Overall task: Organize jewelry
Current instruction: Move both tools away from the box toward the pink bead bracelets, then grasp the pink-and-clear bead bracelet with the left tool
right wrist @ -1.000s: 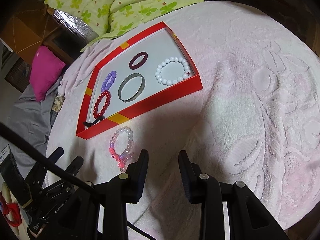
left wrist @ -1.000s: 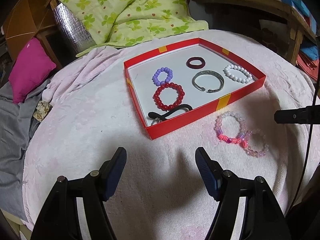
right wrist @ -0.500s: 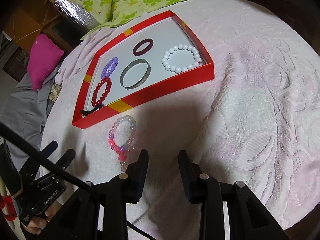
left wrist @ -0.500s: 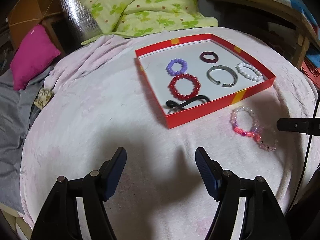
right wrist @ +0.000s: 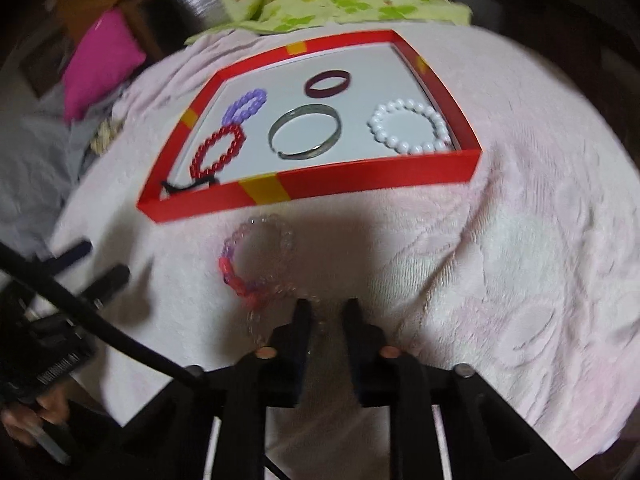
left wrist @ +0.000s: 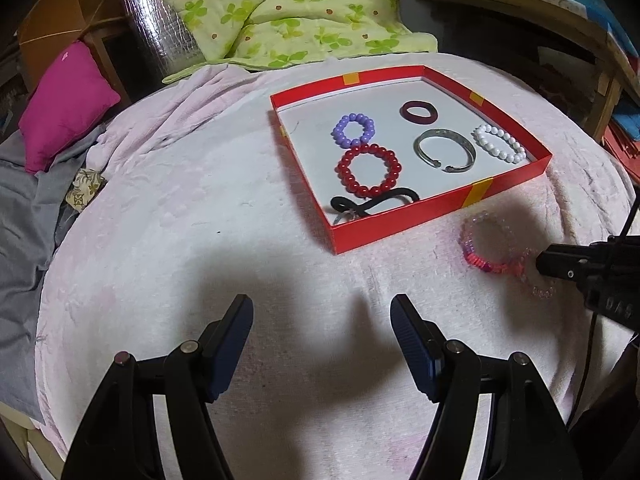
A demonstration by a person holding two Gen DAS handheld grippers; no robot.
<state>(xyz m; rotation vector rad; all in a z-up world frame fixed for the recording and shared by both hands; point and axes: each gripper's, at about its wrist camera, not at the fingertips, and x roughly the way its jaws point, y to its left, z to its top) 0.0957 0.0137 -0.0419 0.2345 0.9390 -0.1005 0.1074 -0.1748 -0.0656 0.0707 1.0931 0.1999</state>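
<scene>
A red box on the pink blanket holds several bracelets: purple, red, silver bangle, white beads, a maroon ring and a black hair tie. Two pink and clear bead bracelets lie overlapped on the blanket in front of the box. My right gripper is open, narrow, low over the nearer clear bracelet. My left gripper is open and empty, over bare blanket.
A green flowered quilt lies behind the box. A magenta cushion and grey cloth sit at the left. Wooden shelving stands at the back right. The blanket drops off at its edges.
My right gripper has moved forward and down to the pink and clear bracelets. My left gripper has drifted left and back, so the box sits further right in its view.
</scene>
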